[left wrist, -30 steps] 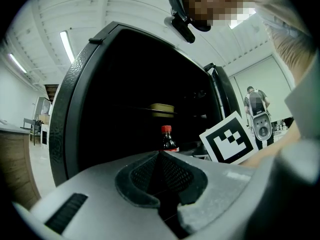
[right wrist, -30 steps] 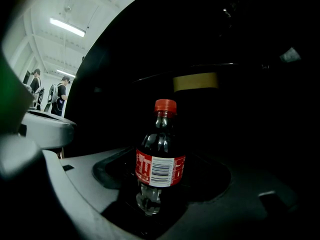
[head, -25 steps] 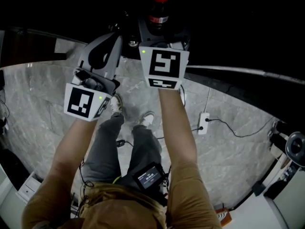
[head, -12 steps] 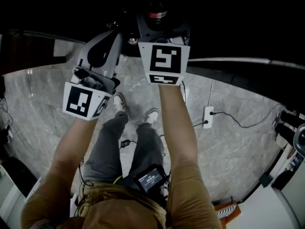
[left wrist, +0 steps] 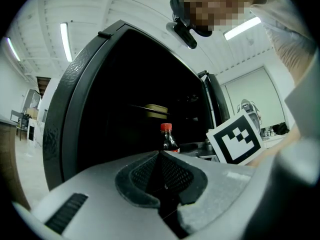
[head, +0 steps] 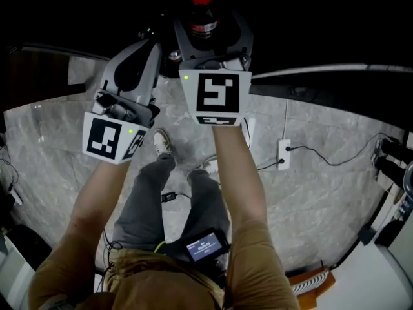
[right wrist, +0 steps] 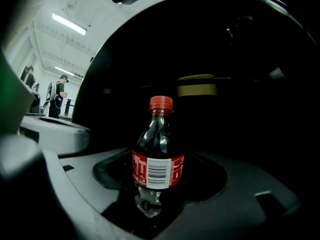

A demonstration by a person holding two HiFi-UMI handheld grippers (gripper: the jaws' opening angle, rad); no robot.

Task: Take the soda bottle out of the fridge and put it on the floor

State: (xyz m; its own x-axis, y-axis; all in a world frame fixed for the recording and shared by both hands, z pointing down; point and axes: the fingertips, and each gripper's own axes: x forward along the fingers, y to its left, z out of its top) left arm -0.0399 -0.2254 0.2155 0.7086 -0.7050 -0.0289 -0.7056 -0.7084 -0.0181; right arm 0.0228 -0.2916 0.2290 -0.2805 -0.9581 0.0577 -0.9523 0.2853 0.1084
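The soda bottle (right wrist: 159, 159) has dark cola, a red cap and a red label. It stands upright between the jaws of my right gripper (right wrist: 155, 194), which is shut on its lower body. In the head view the soda bottle (head: 201, 11) sticks up beyond the right gripper (head: 205, 36), in front of the dark fridge (head: 303, 18). My left gripper (left wrist: 161, 176) is shut with nothing in it, just left of the bottle (left wrist: 168, 140). The left gripper (head: 157, 41) sits close beside the right one.
Grey marble floor (head: 322, 199) lies below, with a white power strip (head: 282, 154) and cables on it. The person's shoes (head: 162, 142) stand under the grippers. A yellowish container (right wrist: 196, 85) sits inside the dark fridge. People (right wrist: 60, 96) stand far off at the left.
My right gripper with the bottle has drifted slightly left. The left gripper has hardly moved.
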